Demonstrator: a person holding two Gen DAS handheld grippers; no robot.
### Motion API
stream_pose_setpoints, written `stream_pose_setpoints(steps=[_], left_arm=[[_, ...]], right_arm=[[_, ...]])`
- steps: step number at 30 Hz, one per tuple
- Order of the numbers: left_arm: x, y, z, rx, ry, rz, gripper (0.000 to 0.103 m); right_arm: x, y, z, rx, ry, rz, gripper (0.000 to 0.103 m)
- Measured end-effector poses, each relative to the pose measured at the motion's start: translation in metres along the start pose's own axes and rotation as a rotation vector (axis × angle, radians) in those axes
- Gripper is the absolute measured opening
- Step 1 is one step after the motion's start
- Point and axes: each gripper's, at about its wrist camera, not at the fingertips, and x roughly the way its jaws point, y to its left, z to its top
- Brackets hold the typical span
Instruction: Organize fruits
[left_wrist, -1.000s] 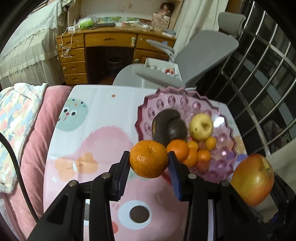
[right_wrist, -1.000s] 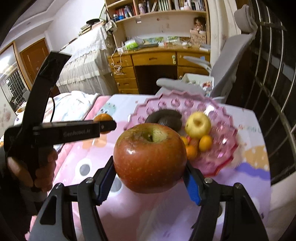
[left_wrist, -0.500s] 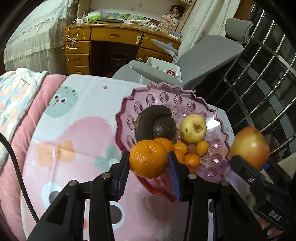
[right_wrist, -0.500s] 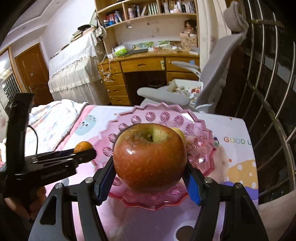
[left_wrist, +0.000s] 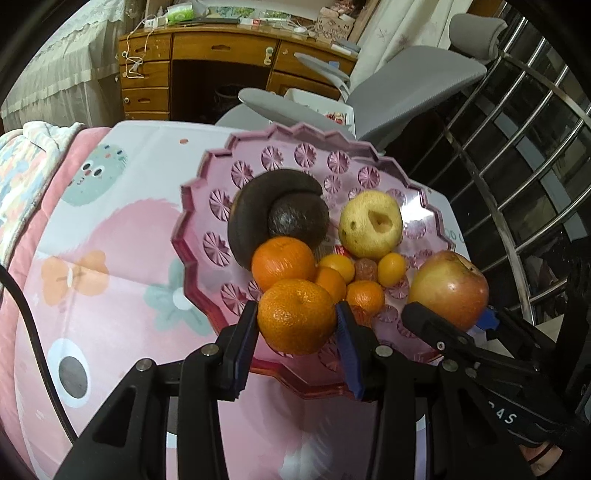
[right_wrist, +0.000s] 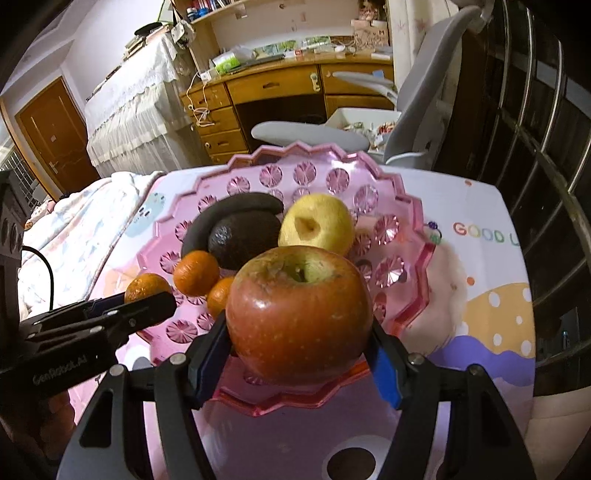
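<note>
A: Left wrist view? The left gripper (left_wrist: 296, 320) is clamped on a mandarin (left_wrist: 295, 320), held over the near rim of the pink plate (left_wrist: 207, 206).

B: Right wrist view: the right gripper (right_wrist: 299, 347) is pinched around a red apple (right_wrist: 298, 314), held above the plate's near edge, other fruit piled just beyond.

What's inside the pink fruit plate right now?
In the pink plate: a blackened banana curled around a dark avocado, a yellow apple, an orange and several small kumquats. The held orange and red apple hide the plate's near part.
</note>
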Motion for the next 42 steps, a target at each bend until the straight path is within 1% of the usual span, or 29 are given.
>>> stream_pose_setpoints(steps=[4, 6, 8, 10, 14, 16, 18, 20, 22, 25, 29, 30, 32, 34, 37, 40, 42], left_arm=[[0.003, -0.003, -0.002, 0.006, 0.013, -0.006, 0.04], [0.002, -0.003, -0.002, 0.007, 0.014, -0.011, 0.042], [-0.001, -0.001, -0.003, 0.007, 0.007, -0.025, 0.054], [-0.006, 0.001, -0.003, 0.001, -0.002, -0.037, 0.06], [-0.015, 0.009, -0.007, -0.003, -0.004, -0.051, 0.066], [-0.02, 0.014, -0.009, 0.0, 0.0, -0.055, 0.069], [-0.026, 0.019, -0.011, 0.004, -0.001, -0.062, 0.073], [-0.034, 0.025, -0.015, 0.011, -0.001, -0.066, 0.078], [-0.04, 0.031, -0.019, 0.02, 0.0, -0.069, 0.08], [-0.051, 0.045, -0.027, 0.028, -0.005, -0.059, 0.084], [-0.064, 0.065, -0.04, 0.039, 0.007, -0.054, 0.086], [-0.066, 0.07, -0.044, 0.045, 0.016, -0.048, 0.087], [-0.071, 0.079, -0.055, 0.067, 0.042, -0.031, 0.089], [-0.077, 0.087, -0.068, 0.087, 0.088, -0.014, 0.089], [-0.093, 0.094, -0.086, 0.087, 0.14, -0.009, 0.089], [-0.115, 0.099, -0.111, 0.07, 0.174, -0.001, 0.089], [-0.13, 0.098, -0.128, 0.07, 0.196, 0.014, 0.089]], right_arm=[[0.005, -0.001, -0.001, 0.018, 0.016, -0.001, 0.068], [0.005, -0.001, -0.001, 0.018, 0.02, -0.004, 0.069], [0.006, 0.001, -0.002, 0.01, 0.026, -0.015, 0.069], [0.007, 0.004, -0.001, -0.002, 0.029, -0.034, 0.069], [0.003, 0.008, -0.002, -0.002, 0.017, -0.063, 0.069], [-0.008, 0.013, -0.003, 0.009, -0.038, -0.069, 0.07], [-0.017, 0.018, -0.004, 0.017, -0.068, -0.081, 0.076], [-0.024, 0.023, -0.008, 0.029, -0.075, -0.097, 0.078], [-0.027, 0.027, -0.013, 0.041, -0.064, -0.114, 0.078], [-0.033, 0.036, -0.029, 0.074, -0.048, -0.146, 0.078], [-0.038, 0.048, -0.057, 0.12, -0.026, -0.181, 0.078], [-0.039, 0.051, -0.064, 0.129, -0.02, -0.188, 0.08], [-0.04, 0.059, -0.081, 0.156, -0.003, -0.194, 0.082], [-0.041, 0.066, -0.098, 0.182, 0.018, -0.205, 0.082], [-0.049, 0.08, -0.128, 0.207, 0.08, -0.208, 0.082], [-0.064, 0.095, -0.152, 0.223, 0.13, -0.178, 0.083], [-0.075, 0.103, -0.164, 0.207, 0.171, -0.155, 0.088]])
